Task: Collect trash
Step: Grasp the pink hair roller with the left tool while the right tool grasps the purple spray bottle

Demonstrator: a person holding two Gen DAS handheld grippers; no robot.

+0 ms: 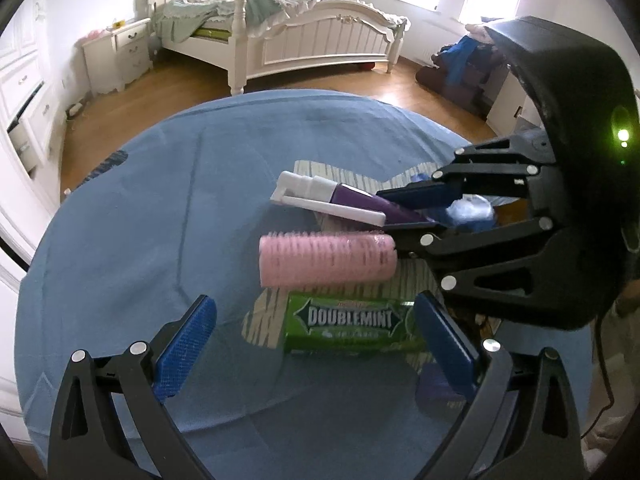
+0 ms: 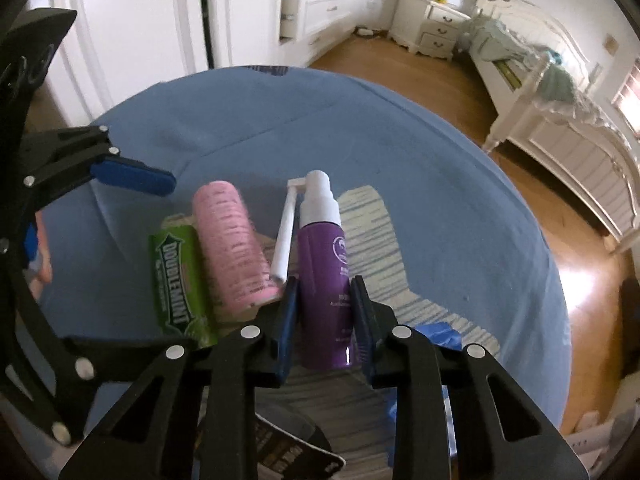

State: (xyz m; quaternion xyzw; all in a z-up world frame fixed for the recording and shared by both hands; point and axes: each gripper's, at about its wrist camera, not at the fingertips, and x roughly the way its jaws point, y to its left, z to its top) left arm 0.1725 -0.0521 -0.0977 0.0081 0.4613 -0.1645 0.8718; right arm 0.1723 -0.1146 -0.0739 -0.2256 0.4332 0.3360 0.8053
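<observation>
Between right gripper (image 2: 325, 312) jaws: purple spray bottle (image 2: 325, 276), clamped | left gripper (image 1: 316, 340) jaws spread wide

Right gripper (image 2: 325, 312) clamped on the purple spray bottle (image 2: 325, 276); left gripper (image 1: 316, 344), jaws spread wide, apparently hovering near it.

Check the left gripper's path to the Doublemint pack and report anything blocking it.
Nothing visible blocks it. The left gripper hangs open with the Doublemint pack just ahead between its fingers. The pink roller lies just beyond the pack, not in front.
</observation>
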